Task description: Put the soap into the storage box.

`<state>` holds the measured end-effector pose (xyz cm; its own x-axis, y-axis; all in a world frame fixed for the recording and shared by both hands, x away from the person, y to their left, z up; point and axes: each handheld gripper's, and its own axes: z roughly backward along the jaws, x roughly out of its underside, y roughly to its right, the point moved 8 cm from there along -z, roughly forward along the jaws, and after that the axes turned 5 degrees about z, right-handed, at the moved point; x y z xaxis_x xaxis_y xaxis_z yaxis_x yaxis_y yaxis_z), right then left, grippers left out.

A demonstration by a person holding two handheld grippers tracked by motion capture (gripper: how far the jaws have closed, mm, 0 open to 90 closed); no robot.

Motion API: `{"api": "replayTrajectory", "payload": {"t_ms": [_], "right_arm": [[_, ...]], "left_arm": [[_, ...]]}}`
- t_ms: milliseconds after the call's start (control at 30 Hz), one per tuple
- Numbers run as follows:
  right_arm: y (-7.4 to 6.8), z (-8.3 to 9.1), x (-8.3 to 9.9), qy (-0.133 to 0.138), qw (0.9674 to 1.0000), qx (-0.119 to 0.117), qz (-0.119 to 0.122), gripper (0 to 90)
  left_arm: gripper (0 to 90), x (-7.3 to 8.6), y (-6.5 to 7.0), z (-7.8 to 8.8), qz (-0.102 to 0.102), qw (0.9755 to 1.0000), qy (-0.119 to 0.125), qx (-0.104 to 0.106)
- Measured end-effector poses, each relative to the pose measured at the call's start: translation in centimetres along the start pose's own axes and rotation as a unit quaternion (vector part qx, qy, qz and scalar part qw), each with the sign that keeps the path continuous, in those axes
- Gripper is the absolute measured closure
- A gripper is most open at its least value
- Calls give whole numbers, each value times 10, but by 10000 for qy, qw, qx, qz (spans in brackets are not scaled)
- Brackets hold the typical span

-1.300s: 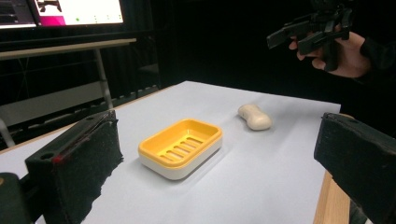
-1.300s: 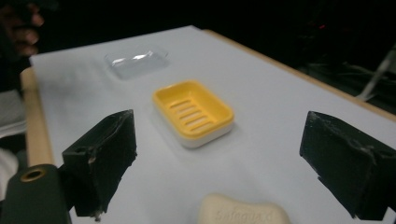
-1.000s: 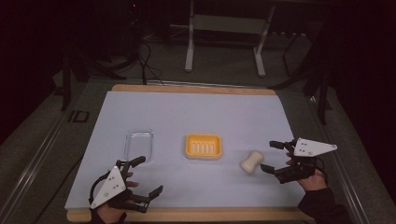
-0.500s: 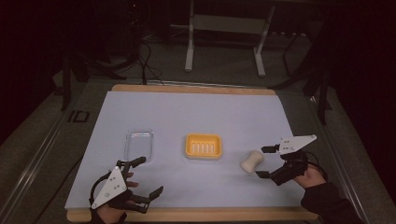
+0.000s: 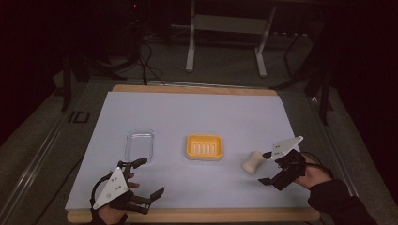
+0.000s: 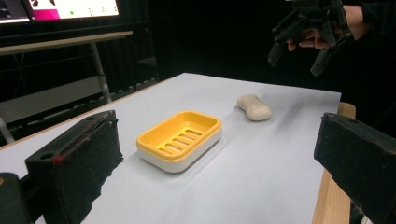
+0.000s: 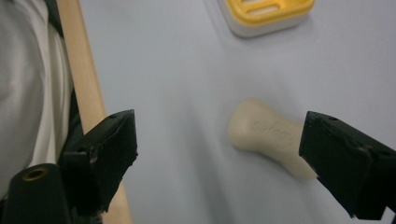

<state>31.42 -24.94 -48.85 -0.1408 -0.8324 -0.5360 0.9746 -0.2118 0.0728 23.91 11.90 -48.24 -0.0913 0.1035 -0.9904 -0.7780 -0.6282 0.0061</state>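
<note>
My fingers stood wide apart on the right gripper [image 5: 266, 168], nothing between them, because I meant to straddle the cream, waisted bar of soap [image 5: 251, 161] lying on the pale blue table sheet [image 5: 202, 115] just beside them, near the yellow slotted plastic soap dish [image 5: 204, 146]. The left gripper [image 5: 150, 177] rested open and empty at the near edge, by the clear plastic lid [image 5: 140, 143], out of the way.

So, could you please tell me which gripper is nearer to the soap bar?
Right. The right gripper hovers open beside the soap bar; the left gripper sits across the table, beyond the yellow dish.
</note>
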Motion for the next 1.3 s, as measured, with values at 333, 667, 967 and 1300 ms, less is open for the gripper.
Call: {"api": "replayTrajectory", "payload": {"t_ms": [333,667,967,1300], "right_arm": [[-6,-12,11,-899,9941,-589,-122,125],[-7,-21,30,-1802,9796,-889,-37,111],[-3,-24,40,-2286,9673,-1091,-155,118],[-5,-26,57,-2668,9545,-1332,79,188]], "left_arm": [[7,1,0,-1,13,10000,-23,24],[7,1,1,-1,39,10000,-50,73],[7,3,2,-3,50,9999,-107,112],[7,3,1,-3,92,9999,-88,100]]}}
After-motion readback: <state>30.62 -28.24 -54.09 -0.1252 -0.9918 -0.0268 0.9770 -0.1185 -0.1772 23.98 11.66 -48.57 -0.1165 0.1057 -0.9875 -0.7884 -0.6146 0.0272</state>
